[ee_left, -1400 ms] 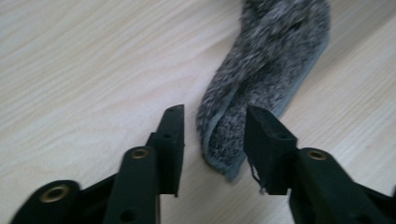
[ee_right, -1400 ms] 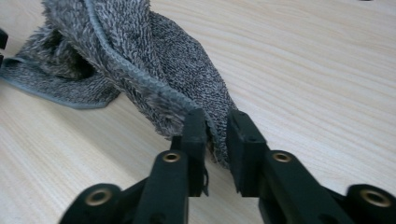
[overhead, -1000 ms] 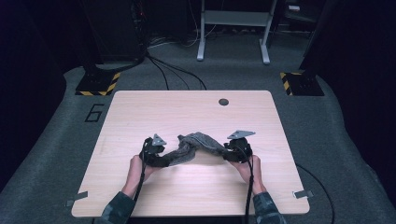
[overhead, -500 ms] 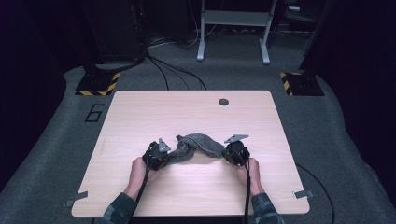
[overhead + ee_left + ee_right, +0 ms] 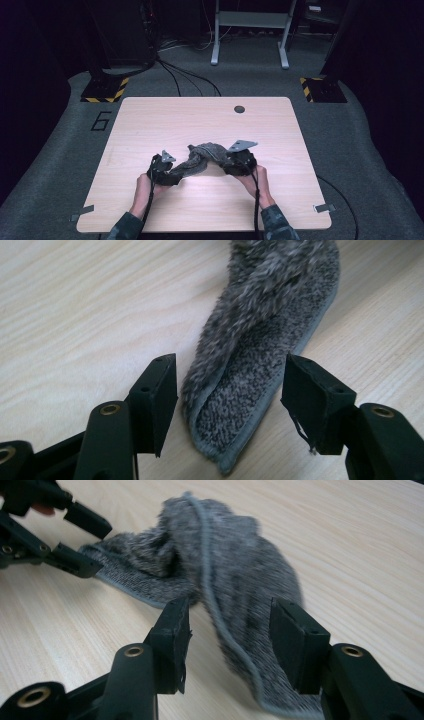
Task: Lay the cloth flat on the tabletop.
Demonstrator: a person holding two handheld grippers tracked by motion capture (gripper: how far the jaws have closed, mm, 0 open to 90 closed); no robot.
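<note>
A grey fuzzy cloth [image 5: 205,154] lies bunched in a ridge on the wooden table [image 5: 200,120], between my two grippers. My left gripper [image 5: 175,172] is at its left end. In the left gripper view the jaws [image 5: 231,367] stand open, having just opened, and the cloth's hemmed end [image 5: 240,410] lies between them untouched. My right gripper [image 5: 226,161] is at the cloth's right end. Its jaws [image 5: 230,609] have also just opened, with a fold of cloth [image 5: 235,580] lying between them. The left gripper [image 5: 75,535] appears far left in that view.
A dark round grommet [image 5: 239,109] sits near the table's far edge. Bare wood surrounds the cloth. Beyond the table are a grey metal frame [image 5: 250,20], floor cables [image 5: 185,80] and yellow-black striped feet [image 5: 107,90].
Both grippers were shut on the cloth's ends half a second ago and now stand open. The right gripper has shifted slightly left, and the cloth lies more bunched.
</note>
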